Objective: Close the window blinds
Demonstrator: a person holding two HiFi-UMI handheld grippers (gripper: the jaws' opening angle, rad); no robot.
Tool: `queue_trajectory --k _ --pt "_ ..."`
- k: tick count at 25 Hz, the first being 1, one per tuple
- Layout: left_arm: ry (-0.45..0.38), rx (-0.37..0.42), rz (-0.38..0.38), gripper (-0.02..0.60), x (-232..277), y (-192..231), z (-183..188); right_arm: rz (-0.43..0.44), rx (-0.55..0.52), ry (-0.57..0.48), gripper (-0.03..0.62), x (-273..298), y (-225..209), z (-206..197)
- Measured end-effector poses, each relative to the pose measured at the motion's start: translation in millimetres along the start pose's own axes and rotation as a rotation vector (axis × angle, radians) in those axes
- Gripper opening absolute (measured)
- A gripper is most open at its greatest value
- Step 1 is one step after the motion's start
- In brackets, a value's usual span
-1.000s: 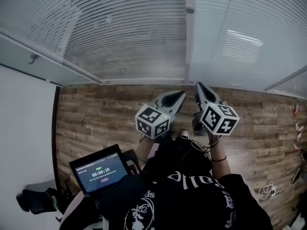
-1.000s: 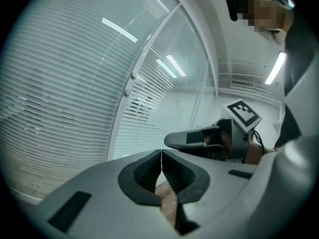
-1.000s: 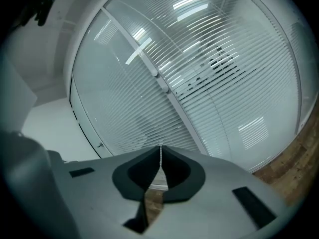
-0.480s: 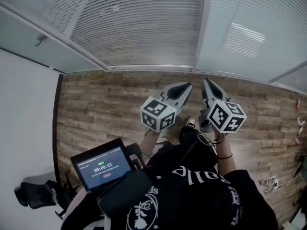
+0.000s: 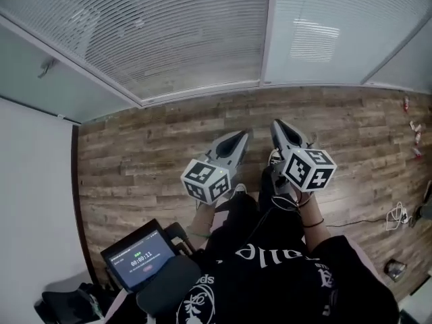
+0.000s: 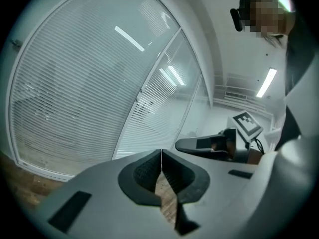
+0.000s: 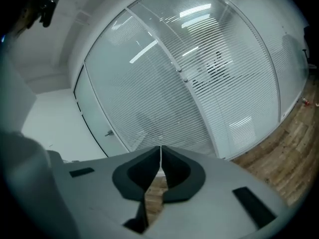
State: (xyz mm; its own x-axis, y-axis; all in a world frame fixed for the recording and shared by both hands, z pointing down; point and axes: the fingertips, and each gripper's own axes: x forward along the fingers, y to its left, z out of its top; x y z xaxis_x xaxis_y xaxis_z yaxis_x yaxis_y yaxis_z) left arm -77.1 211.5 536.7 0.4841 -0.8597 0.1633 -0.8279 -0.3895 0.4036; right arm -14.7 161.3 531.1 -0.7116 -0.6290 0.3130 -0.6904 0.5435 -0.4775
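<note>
White slatted window blinds (image 5: 169, 32) hang behind glass panels across the far wall; they also fill the left gripper view (image 6: 79, 98) and the right gripper view (image 7: 199, 93). Both grippers are held side by side over the wooden floor, well short of the glass. My left gripper (image 5: 241, 137) is shut with nothing in it; its tips meet (image 6: 161, 152). My right gripper (image 5: 278, 124) is also shut and empty, tips together (image 7: 160, 148). In the left gripper view the right gripper's marker cube (image 6: 247, 125) shows to the right.
A white vertical mullion (image 5: 268, 29) splits the glazing into panels, with a small knob (image 7: 183, 76) on it. A door handle (image 5: 46, 67) sits on the left panel. A lit tablet (image 5: 139, 258) is at my lower left. Cables (image 5: 395, 214) lie on the floor (image 5: 135, 160) at right.
The head view has swung, so the mullion and blinds sit differently in frame. Both grippers keep their side-by-side pose and stay shut.
</note>
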Motion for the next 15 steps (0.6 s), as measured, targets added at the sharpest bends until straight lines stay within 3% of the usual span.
queue_trajectory --k 8,15 --pt "-0.059 0.004 -0.033 0.005 -48.3 -35.7 -2.7 -0.008 -0.096 -0.016 0.023 -57.9 45.1 -28.2" --pt "-0.084 0.025 -0.003 0.005 -57.4 -66.6 -0.7 0.014 -0.127 -0.012 0.023 -93.8 43.7 -31.2"
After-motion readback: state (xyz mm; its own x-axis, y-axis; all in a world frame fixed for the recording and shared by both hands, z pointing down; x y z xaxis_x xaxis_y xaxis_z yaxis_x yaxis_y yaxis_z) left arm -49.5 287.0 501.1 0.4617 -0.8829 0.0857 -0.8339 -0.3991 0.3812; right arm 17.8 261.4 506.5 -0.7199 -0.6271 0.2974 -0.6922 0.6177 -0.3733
